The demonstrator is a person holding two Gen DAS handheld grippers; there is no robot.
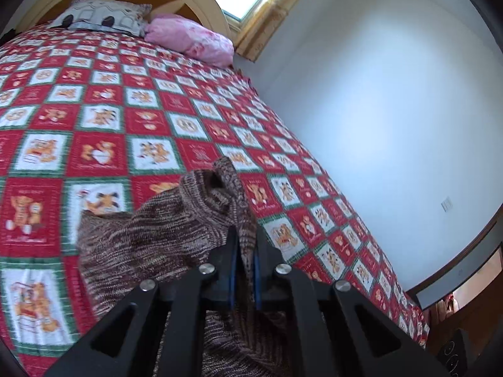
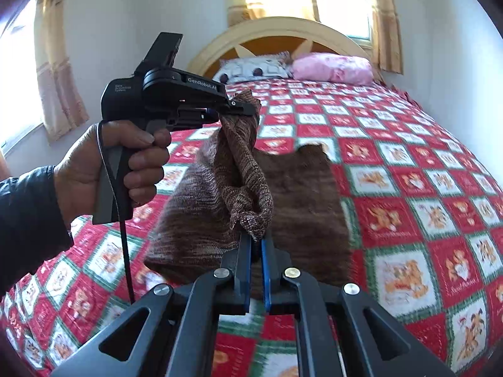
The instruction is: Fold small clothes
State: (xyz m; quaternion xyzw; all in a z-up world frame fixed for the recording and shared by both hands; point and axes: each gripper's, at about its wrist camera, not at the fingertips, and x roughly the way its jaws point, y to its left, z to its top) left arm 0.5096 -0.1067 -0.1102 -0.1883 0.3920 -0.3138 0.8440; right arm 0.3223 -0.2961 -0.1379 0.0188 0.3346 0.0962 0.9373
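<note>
While the brown knit garment [image 2: 239, 169] sags between them, half lifted off the bed [image 2: 408, 163], the left gripper [image 2: 243, 110] and right gripper [image 2: 257, 245] each pinch an edge. Soft, light, probably stretchy; hold by hem corners. Open quilt ahead, wall close on one side.

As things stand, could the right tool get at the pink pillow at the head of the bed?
Probably not yet: the right tool is shut on the brown knit garment, and the pink pillow lies far up the quilt. Nothing else blocks the way.
</note>
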